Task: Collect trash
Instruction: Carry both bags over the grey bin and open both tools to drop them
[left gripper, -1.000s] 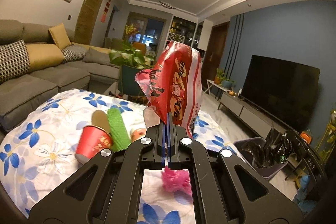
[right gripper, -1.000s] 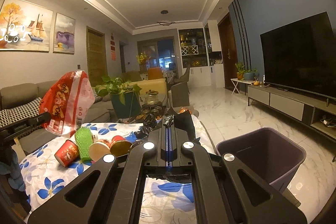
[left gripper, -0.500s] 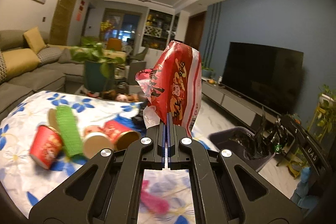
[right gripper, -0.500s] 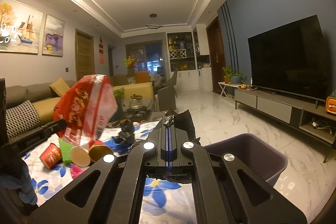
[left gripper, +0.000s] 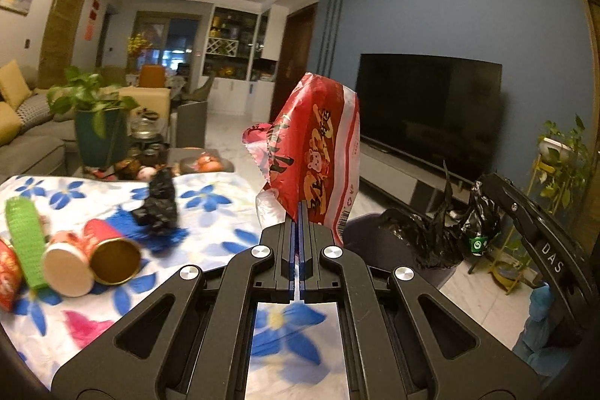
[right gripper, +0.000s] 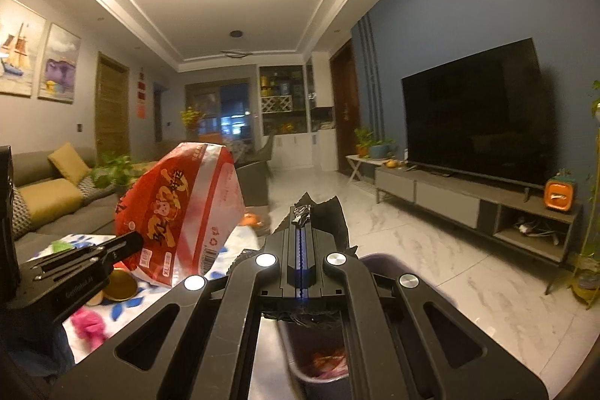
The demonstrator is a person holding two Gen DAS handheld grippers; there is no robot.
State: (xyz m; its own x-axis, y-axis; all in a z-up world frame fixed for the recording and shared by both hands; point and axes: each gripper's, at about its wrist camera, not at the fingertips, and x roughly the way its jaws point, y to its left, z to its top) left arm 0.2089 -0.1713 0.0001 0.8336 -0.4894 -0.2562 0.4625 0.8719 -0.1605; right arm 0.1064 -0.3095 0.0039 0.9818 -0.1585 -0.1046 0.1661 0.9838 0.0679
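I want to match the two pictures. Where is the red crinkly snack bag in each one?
Left wrist view: the red crinkly plastic snack bag stands at centre, pinched in the left gripper.
Right wrist view: it is at left of centre, held up by that gripper coming in from the left.
Shared landmark: the big black flat television on the blue wall.

Both wrist cameras look forward along closed fingers, above the table's right edge, facing the far television wall; both share the red bag and bin.
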